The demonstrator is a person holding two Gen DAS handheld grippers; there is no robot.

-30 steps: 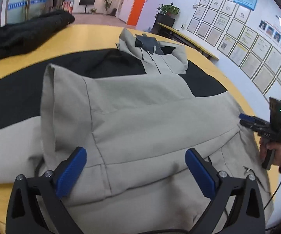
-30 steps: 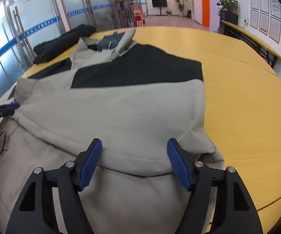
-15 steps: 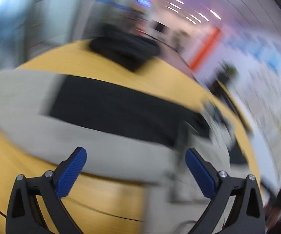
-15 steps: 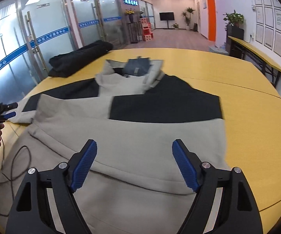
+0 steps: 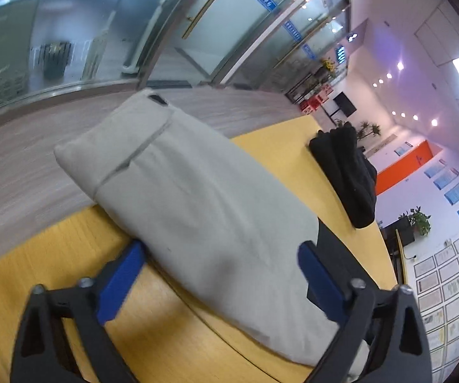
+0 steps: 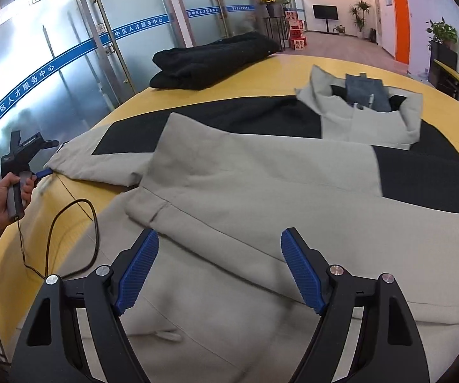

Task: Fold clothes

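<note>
Yellow table (image 6: 293, 67), left gripper (image 5: 219, 274) jaws just narrowing, astride grey sleeve (image 5: 197, 204), right gripper (image 6: 218, 274) spread above jacket (image 6: 261, 191)

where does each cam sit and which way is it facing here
Left wrist: on the left claw, aimed down along the grey sleeve hanging over the table edge; its blue fingers, open, straddle it.
Right wrist: on the right claw, open over the jacket; the left hand shows.
Shared: sleeve, black folded garment.

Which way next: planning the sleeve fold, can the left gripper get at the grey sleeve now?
Probably yes: the left gripper has just been closing, jaws astride the grey sleeve, nothing between.
</note>
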